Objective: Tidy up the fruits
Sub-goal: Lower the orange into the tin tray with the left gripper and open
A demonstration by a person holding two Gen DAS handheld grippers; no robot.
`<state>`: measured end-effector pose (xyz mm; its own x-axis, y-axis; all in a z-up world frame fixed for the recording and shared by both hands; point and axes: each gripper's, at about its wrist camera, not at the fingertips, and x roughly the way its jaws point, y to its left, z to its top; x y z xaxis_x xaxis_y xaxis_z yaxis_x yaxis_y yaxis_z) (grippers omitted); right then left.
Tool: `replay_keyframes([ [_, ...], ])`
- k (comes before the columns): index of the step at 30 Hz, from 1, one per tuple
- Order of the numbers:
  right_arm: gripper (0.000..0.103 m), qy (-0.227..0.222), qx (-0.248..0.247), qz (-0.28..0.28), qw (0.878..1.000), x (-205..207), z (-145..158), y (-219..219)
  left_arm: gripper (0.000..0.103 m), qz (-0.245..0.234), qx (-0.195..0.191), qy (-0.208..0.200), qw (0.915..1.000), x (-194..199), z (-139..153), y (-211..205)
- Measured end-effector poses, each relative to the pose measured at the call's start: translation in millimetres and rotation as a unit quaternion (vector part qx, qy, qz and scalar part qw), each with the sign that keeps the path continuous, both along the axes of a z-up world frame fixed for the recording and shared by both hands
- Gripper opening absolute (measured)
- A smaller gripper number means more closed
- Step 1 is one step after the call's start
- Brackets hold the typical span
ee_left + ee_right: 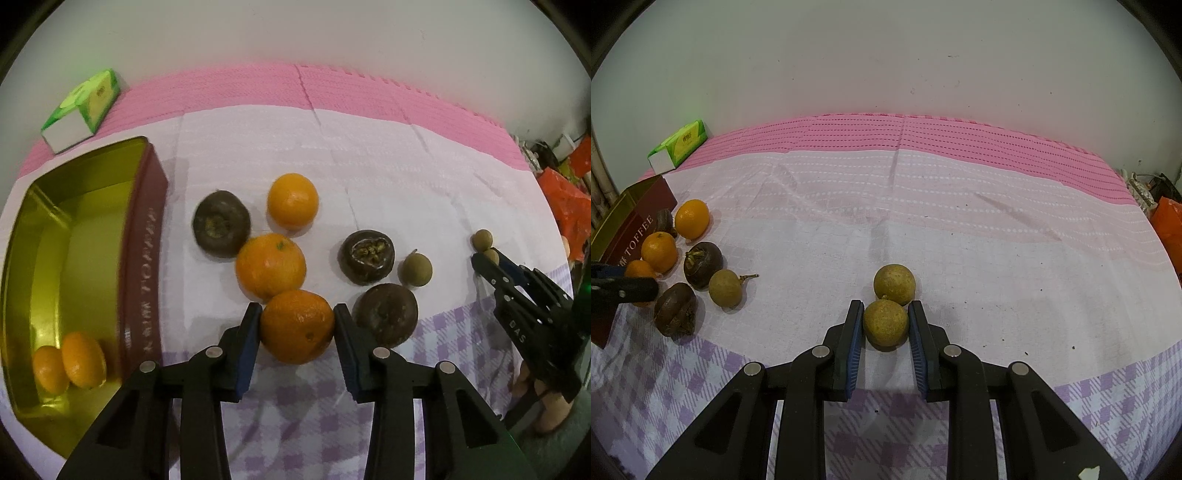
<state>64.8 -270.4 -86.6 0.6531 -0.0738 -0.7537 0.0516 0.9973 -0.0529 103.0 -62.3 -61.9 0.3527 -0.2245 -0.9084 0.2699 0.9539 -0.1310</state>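
The left gripper [297,321] has its fingers [246,343] pinching the nearest orange [297,326], both blue pads pressed to its sides while it sits on the cloth-covered tabletop [369,155]. Touching that fruit on its far side is a second orange [270,266], and a third orange [292,201] lies farther back, apart from it. Three dark brown fruits share the group: one [221,223] to the left of the far oranges, one [367,256] to the right with its split top showing, and one [386,314] just beside the right finger of the left gripper. A small tan longan [416,270] with a short stem lies to the right of the split fruit. At the left stands an open gold-lined tin [142,240] with a maroon wall lettered TOFFEE; two oranges [68,363] lie together in its near end. A green and white carton [83,109] rests on the pink band beyond the tin. The right gripper [885,321] has its fingers [854,339] clamped on a tan longan [885,322] resting on the cloth, well to the right of the main group; another longan [894,284] touches it on the far side. A pale wall [886,55] backs the scene.
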Motion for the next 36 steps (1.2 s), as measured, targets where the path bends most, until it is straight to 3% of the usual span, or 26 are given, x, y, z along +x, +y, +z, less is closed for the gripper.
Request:
replay_keyframes([
  [12, 0.022, 0.000, -0.004, -0.001, 1.000, 0, -1, 1, 0.040, 0.009, -0.014, -0.036, 0.9992, -13, 39, 30],
  [18, 0.022, 0.000, -0.006, 0.000, 1.000, 0, -1, 2, 0.040, 0.047, 0.005, -0.057, 0.9972, -3, 52, 70],
  [27, 0.022, 0.000, -0.010, -0.001, 1.000, 0, -2, 2, 0.040, 0.122, 0.042, -0.055, 0.9901, 18, 42, 140],
  [36, 0.022, 0.000, -0.012, -0.001, 1.000, 1, -3, 3, 0.040, 0.147, 0.064, -0.018, 0.9869, 32, 12, 172],
])
